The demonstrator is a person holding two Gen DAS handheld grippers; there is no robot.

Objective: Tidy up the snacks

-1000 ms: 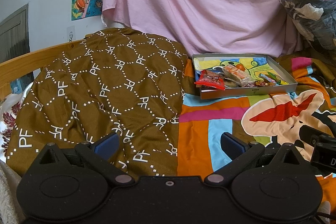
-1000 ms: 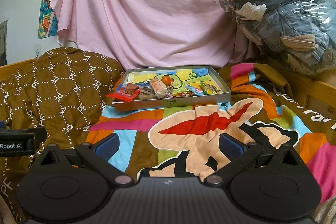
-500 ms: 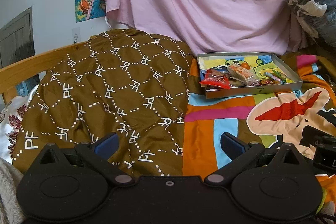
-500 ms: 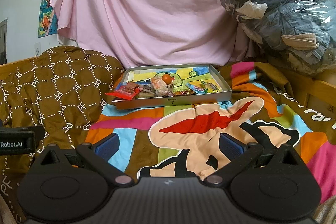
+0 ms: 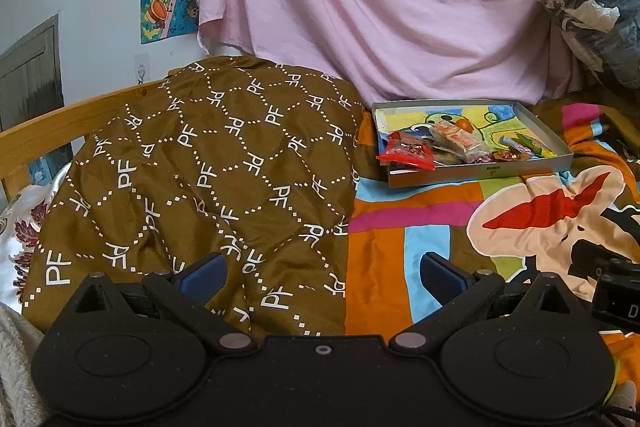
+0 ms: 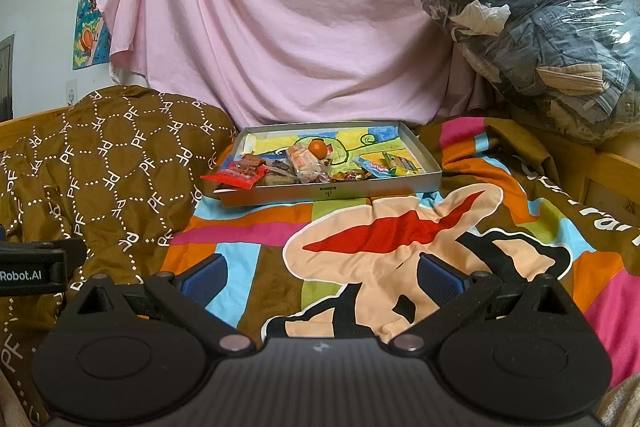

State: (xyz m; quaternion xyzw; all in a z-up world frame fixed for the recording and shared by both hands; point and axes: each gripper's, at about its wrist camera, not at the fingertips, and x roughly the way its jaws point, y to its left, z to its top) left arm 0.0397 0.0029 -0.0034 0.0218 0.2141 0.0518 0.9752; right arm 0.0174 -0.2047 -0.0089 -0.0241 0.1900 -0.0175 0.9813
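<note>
1. Bed: a bright cartoon blanket (image 6: 400,235) covers the near and right side; a brown quilt (image 5: 208,187) is heaped to the left. A pink sheet (image 6: 288,27) hangs behind, and a clear bag of clothes (image 6: 532,27) sits at far right.

2. Tray (image 6: 332,191): a shallow grey box resting on the blanket against the sheet, its left corner just beside the quilt. It sits well apart from both grippers.

3. Snacks (image 6: 308,163): all that can be seen lie inside the tray, bunched along its near wall. A red packet (image 6: 236,177) overhangs the near-left rim; a clear-wrapped pack (image 6: 306,159) sits mid-tray with a small orange ball (image 6: 319,147) touching it; blue and green wrappers (image 6: 386,165) lie to the right. The far half of the tray floor is bare.

4. Left gripper (image 5: 322,273): fingers spread wide, nothing between them, low over the quilt edge.

5. Right gripper (image 6: 320,273): fingers spread wide, nothing held, low over the blanket, facing the tray.

6. Step in hand, as judged: snacks are gathered in the tray but loosely heaped. This fits either sorting still to be done or a gathering just completed; the views do not settle which.

7. Any further handling would call for closing the gap to the tray; thin, crinkly wrappers would need a low, careful pinch.
</note>
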